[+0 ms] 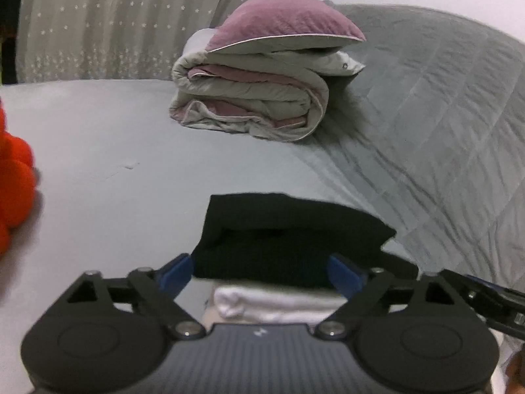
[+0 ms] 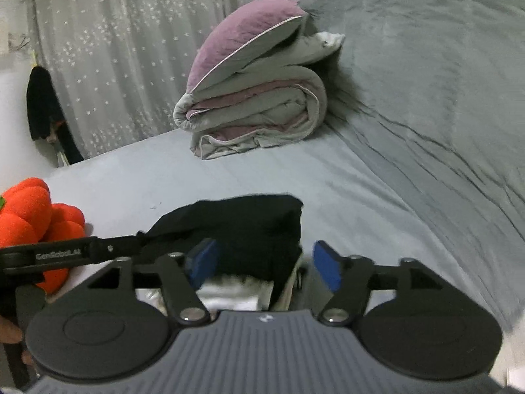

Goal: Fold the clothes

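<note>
We see folded black garment (image 1: 288, 239) atop white clothes (image 1: 279, 302) on bed (image 1: 115, 170); left gripper (image 1: 259, 271) and right gripper (image 2: 262, 262) both spread wide, clamping nothing.

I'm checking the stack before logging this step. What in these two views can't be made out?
- White folded fabric under the black folded garment: left wrist view, mostly covered by the garment and gripper body, so its type is unclear.
- Same stack: right wrist view, blurred and partly behind the right gripper.
- Orange plush toy: left wrist view, cut off by the left edge.
</note>
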`<state>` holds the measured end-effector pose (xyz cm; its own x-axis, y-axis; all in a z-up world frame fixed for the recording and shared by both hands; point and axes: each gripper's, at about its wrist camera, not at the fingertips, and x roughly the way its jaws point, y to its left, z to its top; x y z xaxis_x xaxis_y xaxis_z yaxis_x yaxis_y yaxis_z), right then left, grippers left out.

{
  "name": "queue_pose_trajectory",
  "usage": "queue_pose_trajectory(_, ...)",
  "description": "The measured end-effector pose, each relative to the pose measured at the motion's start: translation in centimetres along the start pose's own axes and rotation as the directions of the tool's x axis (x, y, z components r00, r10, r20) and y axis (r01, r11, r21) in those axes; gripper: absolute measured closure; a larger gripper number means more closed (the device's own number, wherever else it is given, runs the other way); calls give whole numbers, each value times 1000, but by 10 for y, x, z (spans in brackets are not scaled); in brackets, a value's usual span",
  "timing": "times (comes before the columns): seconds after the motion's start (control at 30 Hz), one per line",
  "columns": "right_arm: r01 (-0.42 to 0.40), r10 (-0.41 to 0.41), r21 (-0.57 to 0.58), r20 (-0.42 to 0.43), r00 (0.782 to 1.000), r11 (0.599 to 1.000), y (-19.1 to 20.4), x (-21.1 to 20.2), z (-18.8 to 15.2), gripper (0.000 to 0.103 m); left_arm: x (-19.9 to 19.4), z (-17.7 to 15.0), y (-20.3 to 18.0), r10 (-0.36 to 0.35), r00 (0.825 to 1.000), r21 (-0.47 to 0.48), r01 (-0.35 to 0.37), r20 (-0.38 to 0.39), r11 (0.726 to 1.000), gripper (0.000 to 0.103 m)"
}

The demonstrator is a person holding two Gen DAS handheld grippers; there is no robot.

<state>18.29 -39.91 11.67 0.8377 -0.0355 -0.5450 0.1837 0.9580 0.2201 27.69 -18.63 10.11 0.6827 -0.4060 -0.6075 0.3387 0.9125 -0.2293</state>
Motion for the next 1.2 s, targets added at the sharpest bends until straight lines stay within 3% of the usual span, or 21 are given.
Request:
queue_pose_trajectory(0.07,-1,1,19,-17,1000,1000,2,-15,-6,19,-14,-5,-7,36,999,13,-36,-23,999,1)
queue_pose_trajectory(0.17,-4,6,66,-28,1000,998,4,-38,-16,0,-22,-11,-9,74,992,-12,-76,-99,997,1)
queue_pose_trajectory(0.53,114,-113,106,-21,993,988,9,-61,-52,0,-43,-41,-24,192,980,34,-191,-54,981,1)
queue_pose_trajectory(0.67,111,-111,67,-2,994,992,14,-66,-53,0,-44,-48,-30,175,983,45,-172,-62,984,1)
queue_pose_trajectory(0.83,189,-189,2,-16,982,982,15,-67,-56,0,-45,-52,-40,162,984,60,-157,-80,986,1)
queue_pose_trajectory(1.2,223,-224,-20,-36,974,975,12,-75,-59,0,-60,-54,-50,190,979,100,-183,-68,978,1)
